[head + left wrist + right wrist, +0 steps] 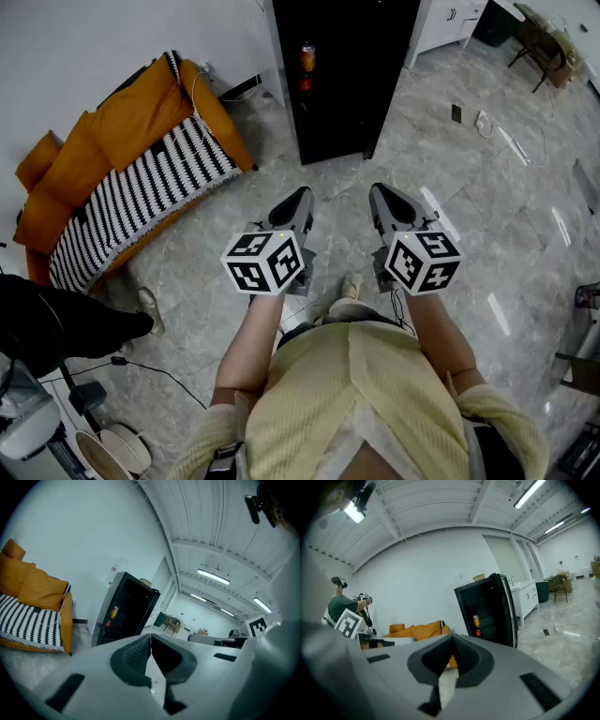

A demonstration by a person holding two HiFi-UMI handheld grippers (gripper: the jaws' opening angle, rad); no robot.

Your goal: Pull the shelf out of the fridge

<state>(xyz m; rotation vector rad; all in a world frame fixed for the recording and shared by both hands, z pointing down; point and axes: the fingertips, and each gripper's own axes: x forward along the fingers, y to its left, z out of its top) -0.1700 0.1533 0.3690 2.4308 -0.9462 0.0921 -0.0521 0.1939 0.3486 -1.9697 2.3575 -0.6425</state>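
The black fridge [342,75] stands on the floor a few steps ahead of me, at the top middle of the head view. An orange can [307,56] and a red item [305,84] show in its dark inside; the shelf they rest on is too dark to make out. My left gripper [302,193] and right gripper [379,188] are side by side at waist height, pointing toward the fridge and well short of it. Both are shut with nothing between their jaws. The left gripper [151,637] view has the fridge [124,609] left of centre; the right gripper [453,637] view has the fridge [487,609] to its right.
An orange sofa with a striped blanket [131,178] leans by the wall left of the fridge. White cabinets [450,23] and chairs [539,42] are at the back right. Small items and a cable [497,131] lie on the tiled floor. Another person's leg [66,323] is at left.
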